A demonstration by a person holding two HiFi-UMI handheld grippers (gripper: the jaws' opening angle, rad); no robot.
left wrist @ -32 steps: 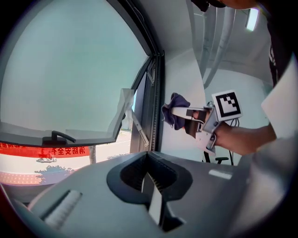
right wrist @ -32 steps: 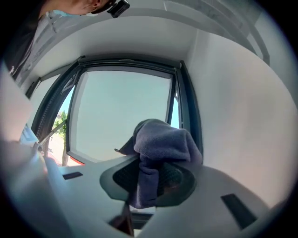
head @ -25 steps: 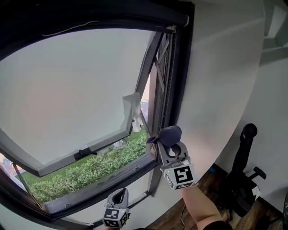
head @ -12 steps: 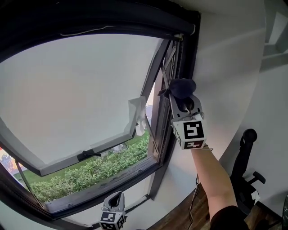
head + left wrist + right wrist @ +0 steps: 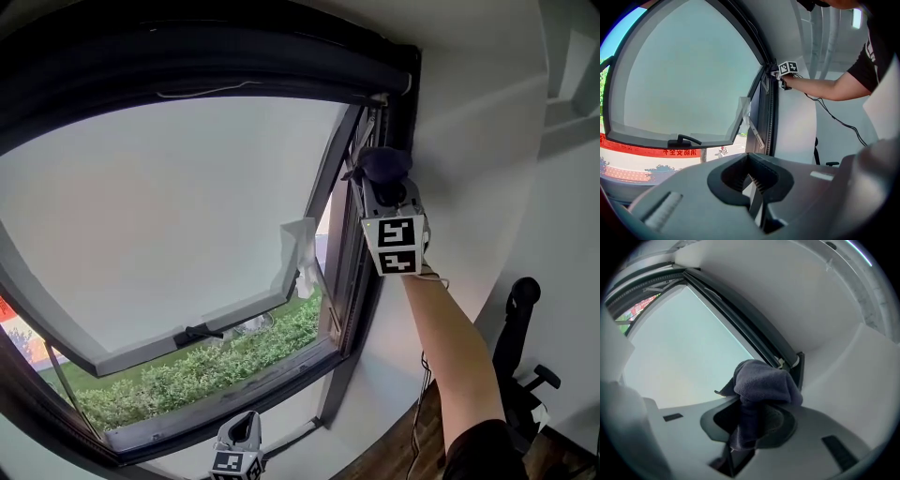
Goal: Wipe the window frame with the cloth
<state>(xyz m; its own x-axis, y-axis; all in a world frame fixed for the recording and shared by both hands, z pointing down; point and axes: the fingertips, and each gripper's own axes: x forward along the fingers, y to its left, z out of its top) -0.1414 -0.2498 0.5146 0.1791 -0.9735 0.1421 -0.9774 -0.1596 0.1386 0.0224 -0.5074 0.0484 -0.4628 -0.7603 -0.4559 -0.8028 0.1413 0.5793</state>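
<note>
Right hand-held gripper (image 5: pixel 388 195): clamped on dark cloth (image 5: pixel 382 163), at window frame (image 5: pixel 405 101) upper corner; left hand-held gripper (image 5: pixel 753 188): jaws together, held low.

Low in the head view we find a dark wooden floor (image 5: pixel 398 464), running from the foot of the white wall (image 5: pixel 469 141) off to the right. A black office chair (image 5: pixel 518 323) stands on it, near that wall. A thin cable (image 5: pixel 413 422) hangs down toward the boards; we cannot tell whether it touches them
</note>
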